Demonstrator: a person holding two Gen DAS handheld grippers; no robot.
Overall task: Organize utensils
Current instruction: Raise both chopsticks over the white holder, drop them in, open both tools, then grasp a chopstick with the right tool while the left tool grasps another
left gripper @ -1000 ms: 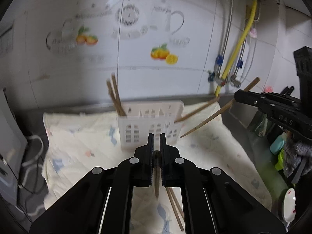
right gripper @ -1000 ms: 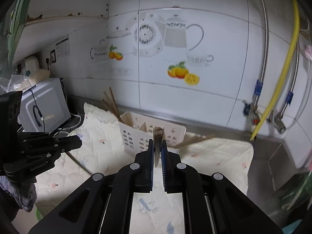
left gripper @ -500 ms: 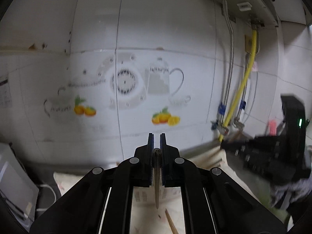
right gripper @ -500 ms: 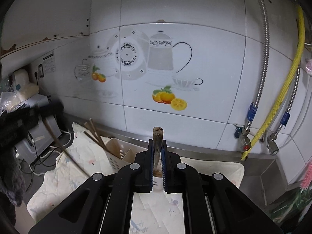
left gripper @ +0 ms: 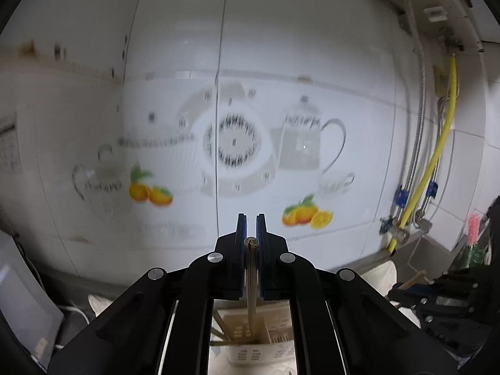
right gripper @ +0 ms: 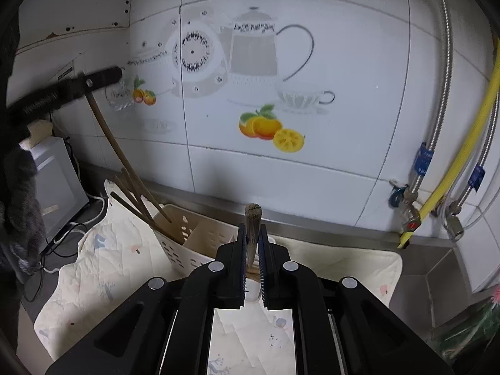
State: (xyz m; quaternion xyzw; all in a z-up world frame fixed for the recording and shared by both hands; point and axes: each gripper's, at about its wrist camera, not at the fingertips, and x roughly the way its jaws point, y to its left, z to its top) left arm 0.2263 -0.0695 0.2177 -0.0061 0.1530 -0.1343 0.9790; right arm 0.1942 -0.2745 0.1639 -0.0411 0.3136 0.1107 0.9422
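My left gripper [left gripper: 251,223] is shut on a wooden chopstick [left gripper: 251,281] that hangs steeply down over the white slotted utensil basket [left gripper: 265,340]. In the right wrist view the left gripper [right gripper: 115,73] is raised at upper left and its chopstick [right gripper: 115,150] slants down to the basket [right gripper: 187,250], among several chopsticks [right gripper: 137,206] that stand in the left compartment. My right gripper [right gripper: 252,229] is shut on another wooden chopstick [right gripper: 252,218], just right of the basket.
A pale patterned cloth [right gripper: 103,278] covers the counter under the basket. A tiled wall with a teapot decal [right gripper: 256,59] stands close behind. Hoses and valves [right gripper: 437,187] are at the right. A microwave [right gripper: 59,187] with cables is at the left.
My left gripper has risen and tipped up with its chopstick, now standing above the basket. My right gripper has moved closer to the wall and the basket's right side.
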